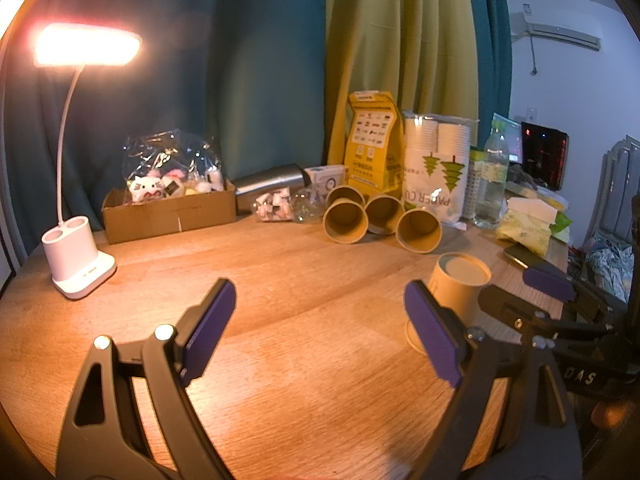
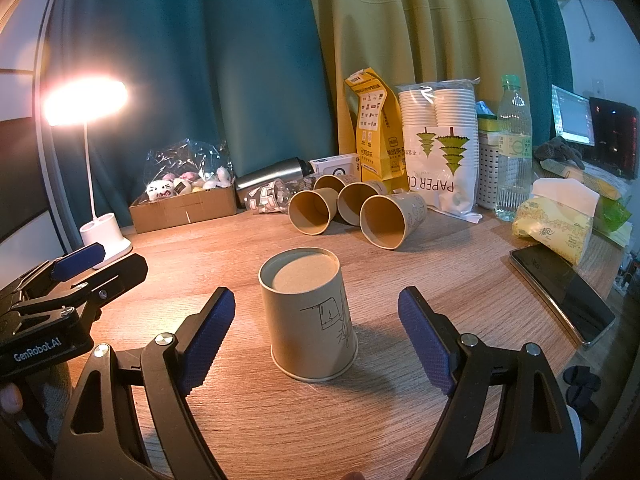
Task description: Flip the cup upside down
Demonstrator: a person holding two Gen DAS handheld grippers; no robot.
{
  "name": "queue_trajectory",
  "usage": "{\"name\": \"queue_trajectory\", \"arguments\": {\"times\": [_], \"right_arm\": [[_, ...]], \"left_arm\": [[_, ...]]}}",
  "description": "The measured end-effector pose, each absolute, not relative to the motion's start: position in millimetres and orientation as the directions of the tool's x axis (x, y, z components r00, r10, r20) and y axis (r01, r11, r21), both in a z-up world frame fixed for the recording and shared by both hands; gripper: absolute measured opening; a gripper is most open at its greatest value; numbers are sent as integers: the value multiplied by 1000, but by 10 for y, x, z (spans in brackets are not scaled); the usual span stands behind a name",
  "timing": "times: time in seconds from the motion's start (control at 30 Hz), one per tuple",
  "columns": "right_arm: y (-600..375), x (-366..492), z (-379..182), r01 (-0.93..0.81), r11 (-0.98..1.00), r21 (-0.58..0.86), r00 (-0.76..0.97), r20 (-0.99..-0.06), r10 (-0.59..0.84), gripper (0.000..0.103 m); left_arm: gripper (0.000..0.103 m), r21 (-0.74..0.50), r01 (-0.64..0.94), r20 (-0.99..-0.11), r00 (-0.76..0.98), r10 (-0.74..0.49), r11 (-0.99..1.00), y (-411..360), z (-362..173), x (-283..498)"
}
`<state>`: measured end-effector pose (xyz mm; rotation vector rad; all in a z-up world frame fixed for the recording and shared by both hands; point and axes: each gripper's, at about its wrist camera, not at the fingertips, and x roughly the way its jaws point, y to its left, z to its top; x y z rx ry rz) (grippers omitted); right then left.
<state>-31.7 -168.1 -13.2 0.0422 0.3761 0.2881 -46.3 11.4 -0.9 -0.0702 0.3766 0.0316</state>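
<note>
A: Where's the cup?

B: Mouth down on the worktop, base up, standing upright. From the right wrist view it sits between the right gripper fingers, a little ahead of the tips, touching neither.

A: So that gripper isn't on it?

B: No. Its fingers are spread wide, with a clear gap on either side of the cup. A line drawing on the cup wall faces the right finger.

A: And the left one?

B: The left gripper is also spread apart, holding nothing, with only bare wood between its fingers. In its view the cup stands just behind its right finger, partly hidden by it, outside the gap.

A: Do the two see each other?

B: Yes. The left gripper shows at the left edge of the right view, and the right one at the right edge of the left view, beside the cup.

A: What lies farther out?

B: Four more cups lie on their sides in a cluster behind, mouths toward the cameras. Past them, a yellow bag, a sleeve of paper cups and a bottle. A phone lies to the right, a lit lamp and a carton of small toys to the left.
</note>
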Motion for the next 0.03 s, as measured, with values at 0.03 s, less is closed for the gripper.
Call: {"name": "queue_trajectory", "arguments": {"times": [0.03], "right_arm": [[-1683, -319, -132, -270, 958, 94, 890, -356, 285, 86]], "left_arm": [[88, -63, -44, -368, 930, 18, 997, 117, -6, -462]]}}
